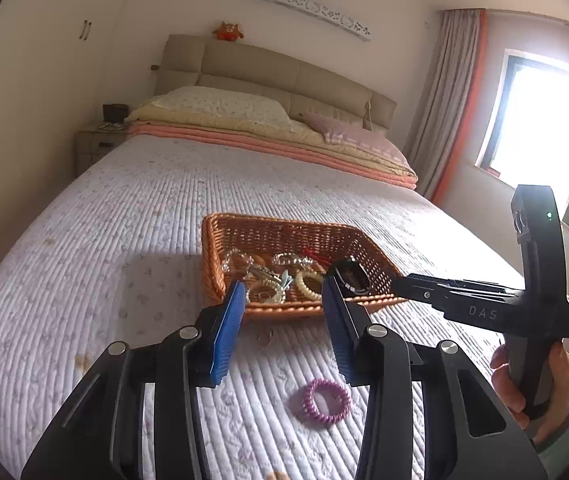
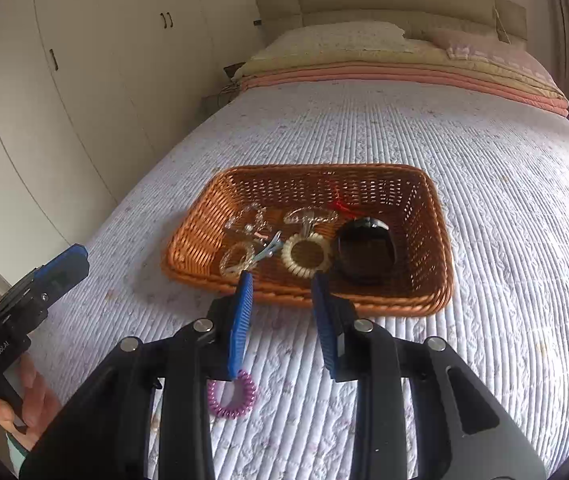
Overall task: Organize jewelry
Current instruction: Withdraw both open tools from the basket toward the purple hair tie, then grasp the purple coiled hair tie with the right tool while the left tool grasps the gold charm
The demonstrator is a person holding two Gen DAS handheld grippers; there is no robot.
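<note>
- Purple spiral hair tie lies flat on the quilted bedspread, outside the wicker basket and on our side of it; it looks like the one loose piece we can make out with any certainty, so we judge it the next thing to go in.
- It is a closed ring, so it has no long axis to speak of; approach angle matters little, and height above the quilt matters more.
- Left gripper: blue pads spread wide, nothing between them; in its own view the tie sits below and nearer than the fingertips, slightly toward the right finger, not touching either.
- Right gripper: pads likewise apart and empty; in its view the purple spiral hair tie lies under and behind the left finger, partly hidden by it; whether finger and tie touch we cannot tell.
- Both tips point at the basket's near rim, so both have overshot the tie; either hand would need to draw back and dip down before closing.
- We cannot say which gripper is nearer; they seem about level.
- Basket already holds a cream coil tie, clear bracelets, a clip and a dark round case; a small pale ring-like thing on the quilt just before the rim is too faint to name.
</note>
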